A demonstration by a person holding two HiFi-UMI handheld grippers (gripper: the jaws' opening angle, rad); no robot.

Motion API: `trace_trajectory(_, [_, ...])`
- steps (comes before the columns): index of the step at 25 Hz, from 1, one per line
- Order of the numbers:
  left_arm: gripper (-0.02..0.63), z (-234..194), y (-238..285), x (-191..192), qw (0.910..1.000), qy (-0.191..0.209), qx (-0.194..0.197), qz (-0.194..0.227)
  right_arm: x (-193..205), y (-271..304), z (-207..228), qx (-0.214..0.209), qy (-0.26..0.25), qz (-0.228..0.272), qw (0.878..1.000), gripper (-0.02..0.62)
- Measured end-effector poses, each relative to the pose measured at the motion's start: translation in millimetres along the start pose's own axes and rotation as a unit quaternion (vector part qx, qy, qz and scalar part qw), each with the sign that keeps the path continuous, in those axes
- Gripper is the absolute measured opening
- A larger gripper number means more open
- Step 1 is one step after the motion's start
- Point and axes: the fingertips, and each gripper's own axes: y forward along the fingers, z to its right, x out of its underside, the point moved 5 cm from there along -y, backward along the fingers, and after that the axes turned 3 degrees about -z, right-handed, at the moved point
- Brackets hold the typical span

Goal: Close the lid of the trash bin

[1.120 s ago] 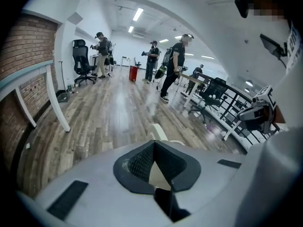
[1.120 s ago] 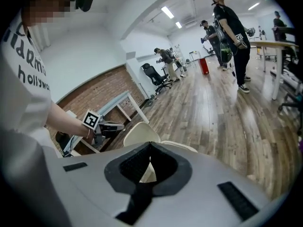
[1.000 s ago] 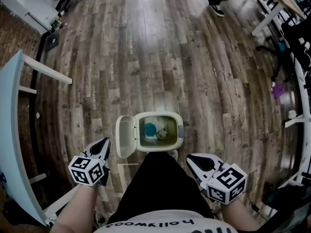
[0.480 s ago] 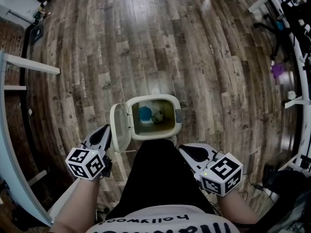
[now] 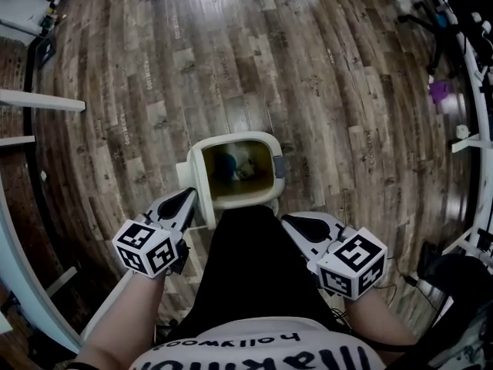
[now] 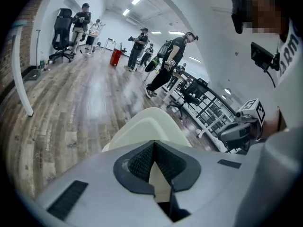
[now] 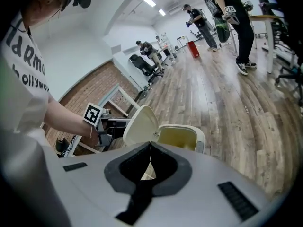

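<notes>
A cream trash bin (image 5: 271,146) stands on the wood floor in front of my legs, with blue and pale rubbish inside. Its lid (image 5: 193,182) is hinged on the left and stands nearly upright. My left gripper (image 5: 185,200) is shut and empty, its tips right at the lid's outer face; I cannot tell if they touch. In the left gripper view the lid (image 6: 150,125) fills the space just past the left gripper (image 6: 154,144). My right gripper (image 5: 295,223) is shut and empty, near the bin's right front corner. The right gripper view shows the bin (image 7: 182,137), the lid (image 7: 140,124) and the left gripper (image 7: 111,126).
A white table frame (image 5: 31,102) runs along the left. White desks and chairs (image 5: 470,75) line the right side. Several people (image 6: 163,65) stand further down the room. Bare wood floor (image 5: 231,60) stretches beyond the bin.
The lid has swung up from lying flat open at the left to nearly upright. My left gripper has moved right and forward to the lid. The right gripper has come slightly closer to the bin.
</notes>
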Motion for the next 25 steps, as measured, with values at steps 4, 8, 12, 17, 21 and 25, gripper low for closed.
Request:
trace_trajectory(4, [0.008, 10.9, 18.1, 1.1, 0.9993, 0.017, 0.029, -0.015, 12.8, -1.1, 4.6, 0.004, 0.013, -0.003, 1.000, 0.009])
trace_trajectory(8, [0.008, 22.0, 40.6, 3.3, 0.9976, 0.036, 0.049, -0.033, 22.8, -0.1, 9.7, 0.004, 0.026, -0.007, 1.000, 0.008])
trace_trajectory(12, [0.008, 32.4, 67.6, 6.8, 0.9947, 0.057, 0.063, -0.057, 33.5, 3.1, 16.7, 0.006, 0.040, -0.012, 0.999, 0.008])
trace_trajectory(17, [0.008, 35.4, 90.6, 12.6, 0.9927, 0.046, 0.087, -0.069, 48.3, 7.3, 21.3, 0.004, 0.058, -0.020, 0.998, 0.008])
trace_trajectory(21, [0.008, 35.3, 108.0, 19.6, 0.9876, 0.088, 0.089, -0.095, 58.7, 7.4, 29.3, 0.012, 0.076, -0.022, 0.997, 0.008])
trace_trajectory(25, [0.008, 36.6, 124.2, 26.0, 0.9814, 0.121, 0.091, -0.117, 69.7, 9.3, 35.2, 0.013, 0.099, -0.022, 0.995, 0.008])
